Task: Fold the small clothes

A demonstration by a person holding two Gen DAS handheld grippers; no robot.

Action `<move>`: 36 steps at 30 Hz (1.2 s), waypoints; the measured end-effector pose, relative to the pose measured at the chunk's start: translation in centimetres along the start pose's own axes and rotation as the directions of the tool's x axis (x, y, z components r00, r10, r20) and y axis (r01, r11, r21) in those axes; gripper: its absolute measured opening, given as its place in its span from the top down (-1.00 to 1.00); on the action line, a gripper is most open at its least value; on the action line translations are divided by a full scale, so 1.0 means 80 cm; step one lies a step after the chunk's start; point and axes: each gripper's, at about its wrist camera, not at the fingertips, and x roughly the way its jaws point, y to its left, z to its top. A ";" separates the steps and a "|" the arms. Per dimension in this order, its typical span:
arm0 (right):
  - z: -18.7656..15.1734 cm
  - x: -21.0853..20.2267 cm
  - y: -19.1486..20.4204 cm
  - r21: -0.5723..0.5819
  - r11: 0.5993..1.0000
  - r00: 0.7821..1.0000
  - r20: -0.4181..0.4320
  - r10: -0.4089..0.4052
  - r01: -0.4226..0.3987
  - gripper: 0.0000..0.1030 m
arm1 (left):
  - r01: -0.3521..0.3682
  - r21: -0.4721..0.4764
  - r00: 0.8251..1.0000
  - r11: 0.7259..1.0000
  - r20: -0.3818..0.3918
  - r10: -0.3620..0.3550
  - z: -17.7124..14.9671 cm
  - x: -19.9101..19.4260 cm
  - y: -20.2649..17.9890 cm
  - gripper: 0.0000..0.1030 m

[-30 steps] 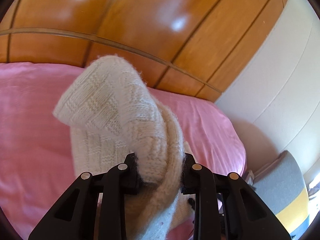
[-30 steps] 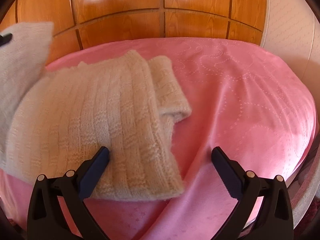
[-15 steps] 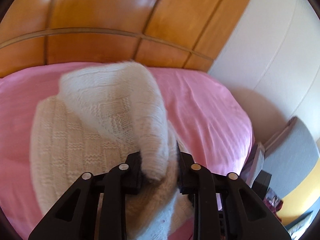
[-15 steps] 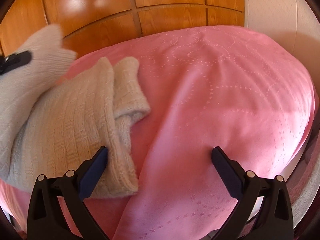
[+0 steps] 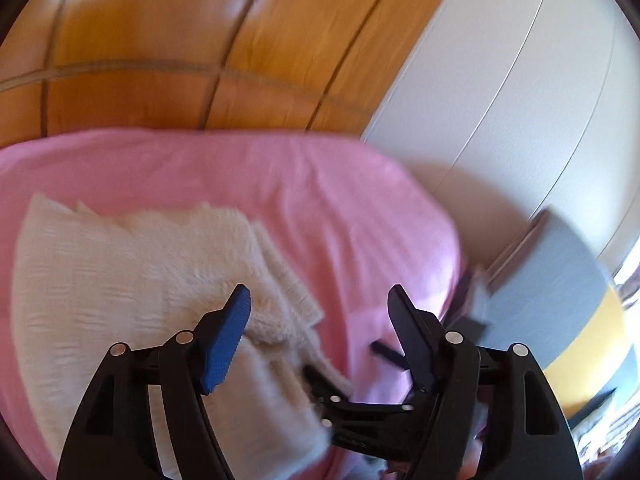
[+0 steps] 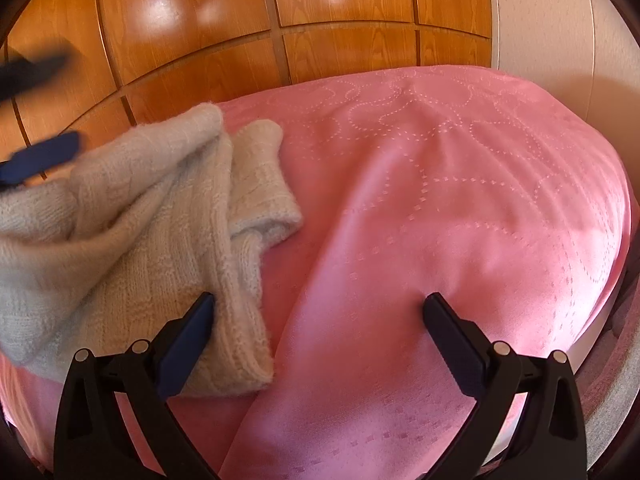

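A cream knitted garment lies folded on the pink bedspread. My left gripper is open and empty just above its right edge; its left finger hangs over the knit. In the right wrist view the garment lies at the left, a sleeve end sticking out to the right. My right gripper is open and empty, its left finger over the garment's near corner, its right finger over the bedspread. The left gripper's blue pad shows blurred at the far left.
A wooden panelled headboard stands behind the bed. A white wall is at the right. A grey and yellow object stands beside the bed's right edge.
My left gripper has let go of the knitted fold and opened. The lifted part now lies down on the garment. The right gripper stays open in nearly the same place.
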 end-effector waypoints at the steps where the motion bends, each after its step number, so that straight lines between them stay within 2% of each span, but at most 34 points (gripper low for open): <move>1: 0.002 0.000 -0.001 -0.002 1.000 1.000 -0.008 0.006 -0.006 -0.97 | -0.030 -0.004 0.999 1.000 0.038 0.030 0.002 -0.014 0.005 -0.43; 3: 0.012 -0.004 -0.006 0.013 0.999 0.999 -0.035 0.032 -0.032 -0.97 | -0.127 -0.032 0.986 0.991 0.103 0.130 0.001 -0.040 0.023 -0.51; 5: 0.022 -0.017 -0.014 0.053 0.996 0.998 -0.005 0.068 -0.068 -0.96 | -0.208 -0.084 0.964 0.975 0.151 0.219 -0.003 -0.063 0.047 -0.51; 8: 0.042 -0.050 -0.026 0.129 0.976 0.984 0.076 0.164 -0.173 -0.96 | -0.341 -0.194 0.908 0.920 0.185 0.376 -0.016 -0.093 0.097 -0.51; 9: 0.050 -0.056 -0.026 0.153 0.959 0.970 0.081 0.227 -0.238 -0.96 | -0.396 -0.221 0.885 0.891 0.169 0.435 -0.022 -0.098 0.116 -0.51; 10: 0.057 -0.059 -0.025 0.177 0.935 0.952 0.075 0.298 -0.306 -0.96 | -0.428 -0.233 0.872 0.873 0.147 0.466 -0.028 -0.097 0.127 -0.51; 11: 0.064 -0.057 -0.021 0.215 0.892 0.917 0.055 0.394 -0.397 -0.96 | -0.448 -0.241 0.866 0.861 0.123 0.485 -0.033 -0.096 0.138 -0.51; 13: 0.071 -0.047 -0.016 0.287 0.821 0.861 0.027 0.507 -0.493 -0.96 | -0.453 -0.243 0.873 0.858 0.077 0.482 -0.048 -0.089 0.156 -0.51; 15: 0.074 -0.023 -0.007 0.385 0.750 0.805 -0.030 0.593 -0.538 -0.96 | -0.437 -0.221 0.891 0.872 0.029 0.454 -0.058 -0.075 0.162 -0.51; 16: 0.075 -0.008 -0.002 0.423 0.732 0.786 -0.071 0.615 -0.534 -0.96 | -0.435 -0.208 0.892 0.876 0.031 0.450 -0.063 -0.071 0.160 -0.51; 19: 0.074 0.021 0.017 0.470 0.712 0.752 -0.142 0.644 -0.521 -0.90 | -0.430 -0.153 0.899 0.890 0.025 0.438 -0.062 -0.056 0.153 -0.51; 21: 0.076 0.032 0.029 0.467 0.717 0.748 -0.159 0.644 -0.517 -0.69 | -0.446 -0.109 0.893 0.888 0.016 0.450 -0.063 -0.045 0.143 -0.52; 23: 0.081 0.035 0.045 0.429 0.737 0.750 -0.182 0.636 -0.522 0.00 | -0.448 -0.081 0.893 0.890 0.016 0.450 -0.066 -0.041 0.136 -0.52; 24: 0.086 0.033 0.056 0.385 0.762 0.762 -0.193 0.618 -0.521 0.14 | -0.444 -0.068 0.895 0.893 0.005 0.445 -0.069 -0.037 0.134 -0.52; 26: 0.096 0.018 0.060 0.322 0.771 0.774 -0.153 0.614 -0.549 0.42 | -0.451 -0.041 0.892 0.891 -0.005 0.452 -0.066 -0.029 0.121 -0.52; 27: 0.105 0.004 0.060 0.276 0.781 0.787 -0.116 0.606 -0.561 0.49 | -0.448 -0.011 0.894 0.894 -0.006 0.448 -0.064 -0.025 0.114 -0.49; 28: 0.114 -0.010 0.058 0.228 0.801 0.808 -0.086 0.583 -0.554 0.56 | -0.454 0.024 0.891 0.891 0.001 0.454 -0.061 -0.020 0.104 -0.44; 30: 0.122 -0.020 0.051 0.186 0.822 0.827 -0.073 0.558 -0.538 0.62 | -0.469 0.081 0.883 0.880 0.022 0.468 -0.057 -0.012 0.087 -0.44; 33: 0.116 -0.013 0.027 0.180 0.868 0.874 -0.070 0.480 -0.462 0.64 | -0.454 0.121 0.890 0.883 0.018 0.456 -0.052 0.007 0.071 -0.44; 34: 0.113 -0.010 0.014 0.194 0.871 0.879 -0.068 0.472 -0.452 0.64 | -0.459 0.147 0.887 0.876 0.012 0.462 -0.053 0.015 0.064 -0.44; 36: 0.099 0.012 -0.003 0.221 0.884 0.893 -0.095 0.441 -0.413 0.64 | -0.500 0.212 0.861 0.840 0.020 0.508 -0.061 0.032 0.053 -0.45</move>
